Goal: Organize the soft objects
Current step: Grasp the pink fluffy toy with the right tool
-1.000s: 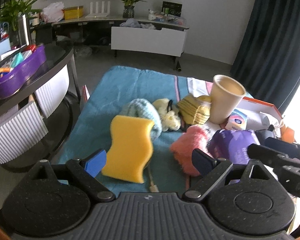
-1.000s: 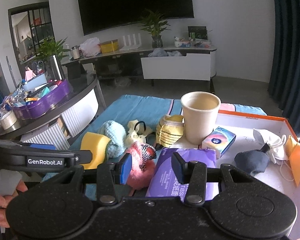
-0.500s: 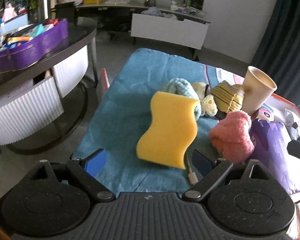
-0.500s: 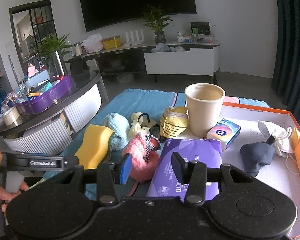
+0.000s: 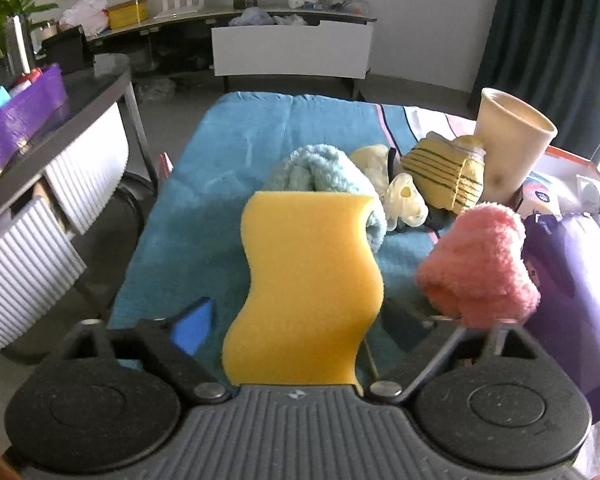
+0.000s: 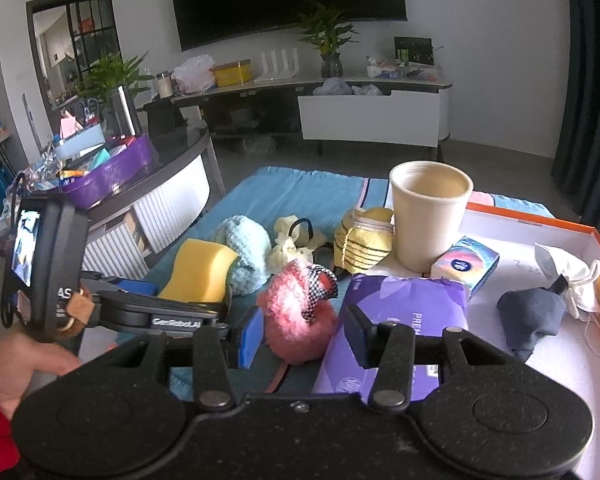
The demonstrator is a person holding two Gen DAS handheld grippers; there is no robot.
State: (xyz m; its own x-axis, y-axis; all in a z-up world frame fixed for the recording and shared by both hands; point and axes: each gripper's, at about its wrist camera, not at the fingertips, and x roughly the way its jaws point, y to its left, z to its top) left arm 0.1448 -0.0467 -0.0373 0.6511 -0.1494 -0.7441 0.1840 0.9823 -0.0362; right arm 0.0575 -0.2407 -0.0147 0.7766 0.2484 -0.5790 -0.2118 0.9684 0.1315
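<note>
Yellow sponge (image 5: pixel 306 292) between closing left tongs (image 5: pixel 300 326)

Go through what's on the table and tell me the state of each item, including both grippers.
left gripper: closing, sponge between jaws
yellow sponge: lying flat, leaning on blue towel
blue towel: rolled
cup: upright, empty
orange box: open
right gripper: open, holding nothing

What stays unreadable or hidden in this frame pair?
- Left wrist view: the yellow sponge covers the left gripper's right pad; contact unclear as its jaws close.
- Left wrist view: purple pack cut by the edge.
- Right wrist view: pack's print behind the right gripper.
</note>
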